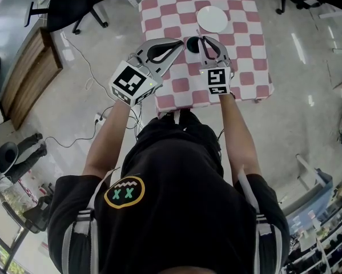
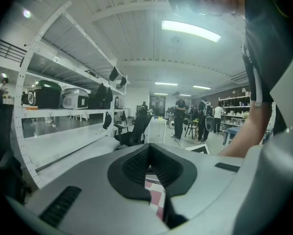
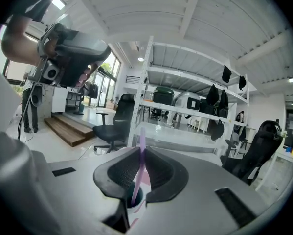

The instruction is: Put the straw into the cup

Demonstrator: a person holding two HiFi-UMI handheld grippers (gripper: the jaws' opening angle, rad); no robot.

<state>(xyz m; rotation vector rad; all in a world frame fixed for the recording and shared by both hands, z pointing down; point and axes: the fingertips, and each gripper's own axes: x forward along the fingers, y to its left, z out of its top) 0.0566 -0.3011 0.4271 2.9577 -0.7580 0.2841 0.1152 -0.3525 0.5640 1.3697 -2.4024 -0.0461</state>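
A black cup stands on the pink-and-white checked table. My right gripper hovers just right of and over the cup, shut on a pink straw. In the right gripper view the straw runs upright between the pads, and its lower end dips inside the cup's dark rim. My left gripper sits just left of the cup with its jaws shut on nothing. Between its pads in the left gripper view, only checked cloth shows.
A white round disc lies on the table behind the cup. A black office chair and a wooden step stand on the floor to the left. Cables trail beside the table's near left corner.
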